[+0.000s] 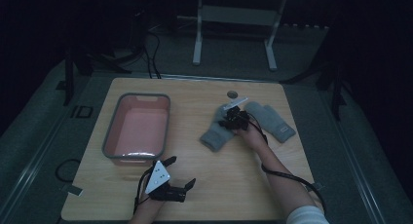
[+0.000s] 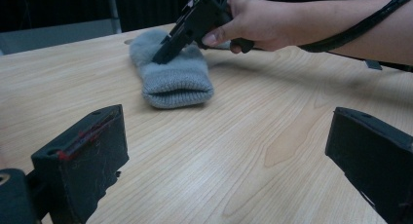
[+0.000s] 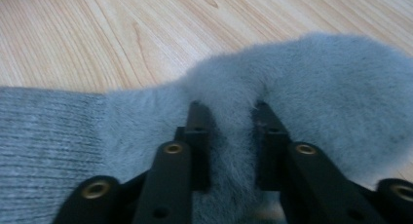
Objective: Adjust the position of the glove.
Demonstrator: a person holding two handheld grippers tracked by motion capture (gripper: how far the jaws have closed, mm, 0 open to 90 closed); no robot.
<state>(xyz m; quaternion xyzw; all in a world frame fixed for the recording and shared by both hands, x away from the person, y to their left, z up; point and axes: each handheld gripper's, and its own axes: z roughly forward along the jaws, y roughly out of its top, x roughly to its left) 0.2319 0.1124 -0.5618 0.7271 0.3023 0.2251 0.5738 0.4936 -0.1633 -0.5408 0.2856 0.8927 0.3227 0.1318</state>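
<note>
Grey mitten [image 3: 234, 102] fabric is pinched by the right gripper [image 3: 229, 131]; left gripper [image 1: 181, 173] rests spread, empty.

Basin [image 1: 138, 127] left on table [image 1: 229, 185], two mittens [image 1: 220, 129] right

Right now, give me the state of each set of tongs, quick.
Left tongs: open, holding nothing, above the bare table.
Right tongs: closed on a pinched fold of the grey mitten.
</note>
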